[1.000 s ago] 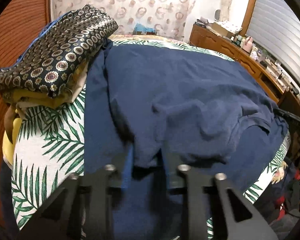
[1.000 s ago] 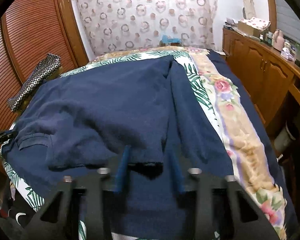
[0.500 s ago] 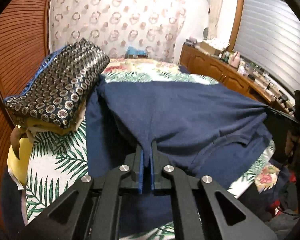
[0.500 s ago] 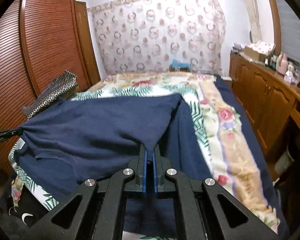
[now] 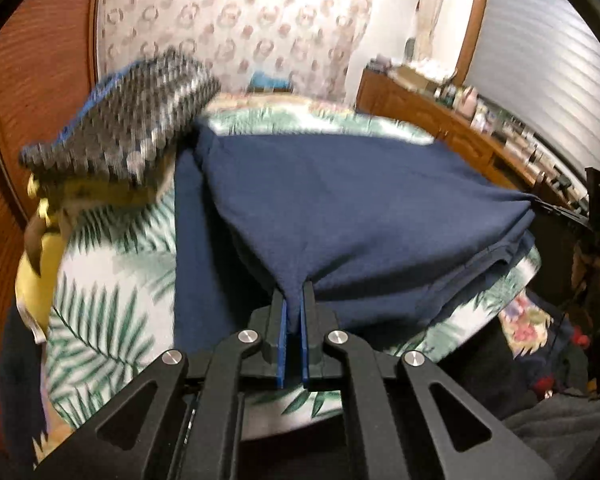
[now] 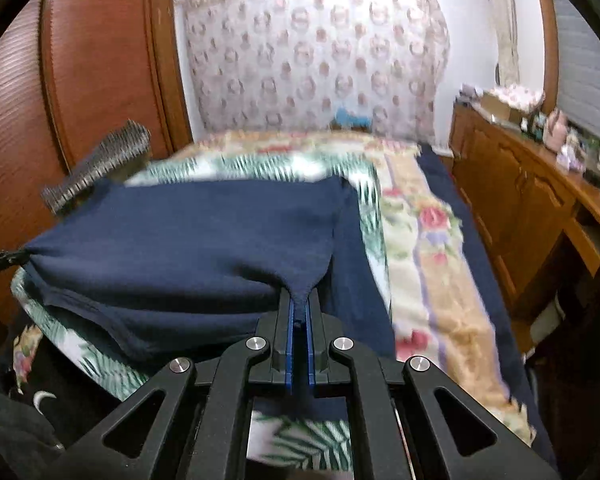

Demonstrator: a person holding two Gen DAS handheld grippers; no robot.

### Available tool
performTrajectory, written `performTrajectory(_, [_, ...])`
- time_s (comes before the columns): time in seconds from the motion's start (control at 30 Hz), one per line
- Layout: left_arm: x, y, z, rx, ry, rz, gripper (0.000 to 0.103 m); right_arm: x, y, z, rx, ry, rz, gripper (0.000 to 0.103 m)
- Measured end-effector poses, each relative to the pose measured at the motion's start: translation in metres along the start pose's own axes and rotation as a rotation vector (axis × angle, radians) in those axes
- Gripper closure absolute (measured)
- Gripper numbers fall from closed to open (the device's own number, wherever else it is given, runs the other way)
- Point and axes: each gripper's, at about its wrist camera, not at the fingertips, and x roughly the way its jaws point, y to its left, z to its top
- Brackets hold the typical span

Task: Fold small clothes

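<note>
Lifted off the bed (image 6: 428, 240) since the earlier frame, the navy shirt (image 5: 340, 200) hangs pinched in 2 clamped tools, left gripper (image 5: 294, 300) and right gripper (image 6: 299, 300), mid-fold; next, carrying its edge across evenly.

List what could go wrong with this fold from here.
Each gripper pinches only a small tip of the navy shirt: left gripper, right gripper. The fabric could slip free. The patterned stack lies against the shirt's far corner and could get dragged or toppled.
</note>
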Motion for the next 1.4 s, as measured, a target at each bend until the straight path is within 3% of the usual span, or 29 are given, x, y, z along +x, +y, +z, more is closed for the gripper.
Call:
performTrajectory(0.2, [0.012, -0.006, -0.010, 0.026, 0.039, 0.035, 0.093, 0.018, 0.007, -0.012, 0.010, 0.049, -0.017, 0.098])
performTrajectory(0.23, [0.012, -0.006, -0.013, 0.030, 0.038, 0.039, 0.092, 0.019, 0.009, -0.013, 0.004, 0.056, -0.022, 0.092])
performTrajectory(0.5, [-0.003, -0.007, -0.007, 0.042, -0.023, 0.062, 0.076, 0.002, 0.017, 0.004, -0.014, 0.006, -0.050, 0.088])
performTrajectory(0.57, [-0.007, -0.005, -0.004, 0.037, -0.039, 0.071, 0.070, -0.002, 0.021, 0.003, -0.018, -0.012, -0.045, 0.073])
performTrajectory(0.63, [-0.008, -0.003, 0.000, 0.028, -0.053, 0.077, 0.057, -0.002, 0.026, 0.003, -0.029, -0.029, -0.034, 0.059])
performTrajectory(0.73, [-0.006, 0.002, 0.003, 0.012, -0.058, 0.075, 0.054, 0.001, 0.040, 0.003, -0.048, -0.041, -0.002, 0.053])
performTrajectory(0.9, [0.014, 0.008, 0.004, 0.003, -0.012, 0.109, 0.048, 0.024, 0.066, 0.000, -0.079, -0.015, 0.053, 0.052])
performTrajectory(1.1, [0.027, 0.015, -0.005, -0.020, 0.026, 0.117, 0.047, 0.059, 0.092, -0.006, -0.123, 0.034, 0.100, 0.052])
performTrajectory(1.4, [0.031, 0.020, -0.012, -0.050, 0.026, 0.109, 0.044, 0.086, 0.096, 0.004, -0.136, 0.064, 0.123, 0.052])
